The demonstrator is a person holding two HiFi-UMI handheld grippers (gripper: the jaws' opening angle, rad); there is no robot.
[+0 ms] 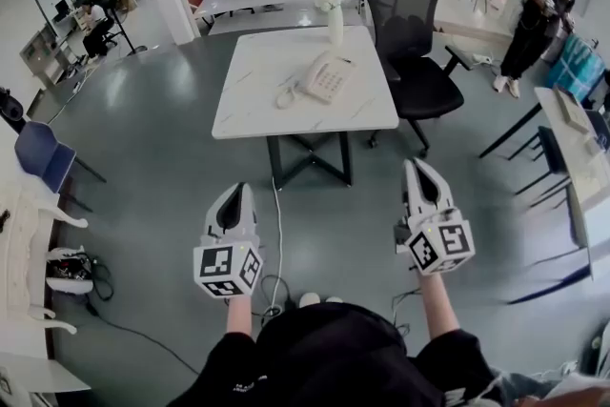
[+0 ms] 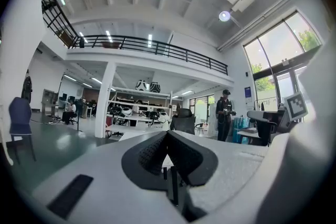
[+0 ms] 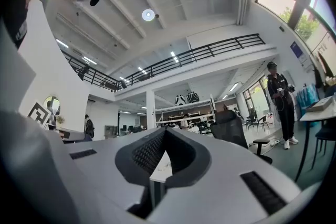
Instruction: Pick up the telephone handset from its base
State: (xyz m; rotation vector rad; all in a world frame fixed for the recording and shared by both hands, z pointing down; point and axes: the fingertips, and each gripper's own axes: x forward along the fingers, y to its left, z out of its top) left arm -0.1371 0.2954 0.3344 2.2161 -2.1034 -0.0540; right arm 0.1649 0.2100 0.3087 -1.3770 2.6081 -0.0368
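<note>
**Jaws shut on both grippers; handset on its base**

The jaws of the left gripper (image 1: 233, 195) are pressed together, their dark ribbed pads meeting at the tip with nothing between them. The right gripper's (image 1: 416, 174) jaws look the same in its own view: pads together and nothing pinched. Both grippers hang over the grey floor, well apart from the table (image 1: 248, 114). The left one is at about 7 o'clock from the table and the right one at about 5 o'clock. Both point toward 12 o'clock, and the right one is tipped slightly upward.

The white table stands straight ahead at 12 o'clock. The handset (image 1: 314, 77) lies in its cradle along the 9 o'clock side of the base (image 1: 334, 79), near the middle of the tabletop. Its cord (image 1: 286, 96) loops on the tabletop at about 8 o'clock from the base. A white vase (image 1: 335, 22) stands upright at the table's 12 o'clock edge.

A black chair (image 1: 410, 33) sits just beside the table at 2 o'clock. Farther off in that direction a person (image 1: 537, 14) in dark clothes stands. A blue chair (image 1: 40, 155) is at 9 o'clock, by the left edge of the head view. A white cable (image 1: 278, 238) runs along the floor from under the table toward 6 o'clock, between the two grippers.
</note>
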